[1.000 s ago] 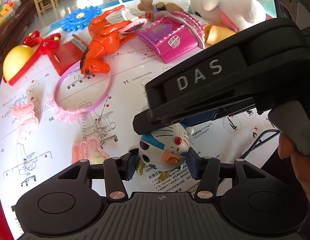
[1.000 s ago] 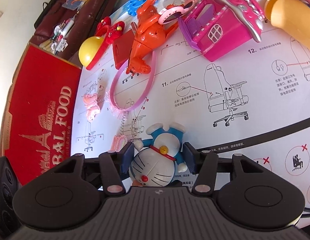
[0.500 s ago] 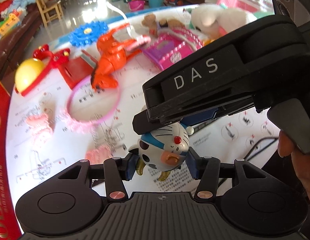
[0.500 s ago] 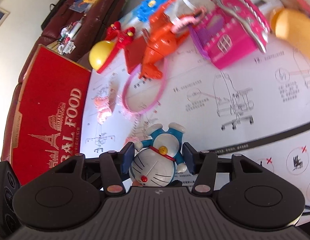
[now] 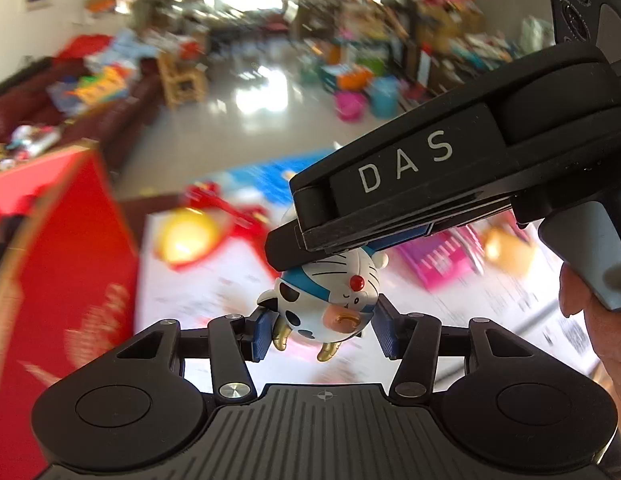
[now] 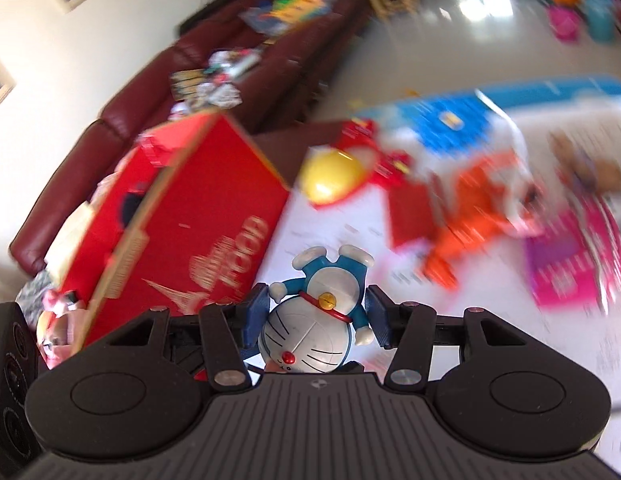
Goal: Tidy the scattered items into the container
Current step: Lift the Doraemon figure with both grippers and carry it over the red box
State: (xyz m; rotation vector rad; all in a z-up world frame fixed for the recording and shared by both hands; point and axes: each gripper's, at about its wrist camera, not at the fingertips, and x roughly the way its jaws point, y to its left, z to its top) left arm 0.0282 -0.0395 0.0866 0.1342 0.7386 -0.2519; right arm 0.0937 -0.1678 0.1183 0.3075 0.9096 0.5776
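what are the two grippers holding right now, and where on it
Both grip one blue and white cat figurine: the right gripper across its body and arms, the left gripper lower, around its head.

left gripper (image 5: 324,328) clamped on the blue-and-white cat figure (image 5: 330,300), blue pads on both sides. right gripper (image 5: 430,184) sits on top of it. red box (image 5: 58,264) at left, table toys blurred behind.

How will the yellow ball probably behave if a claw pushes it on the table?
The yellow ball looks round and smooth, so it would probably roll. However, the red toy seems to lie around it and may stop it. Blur hides finer details.
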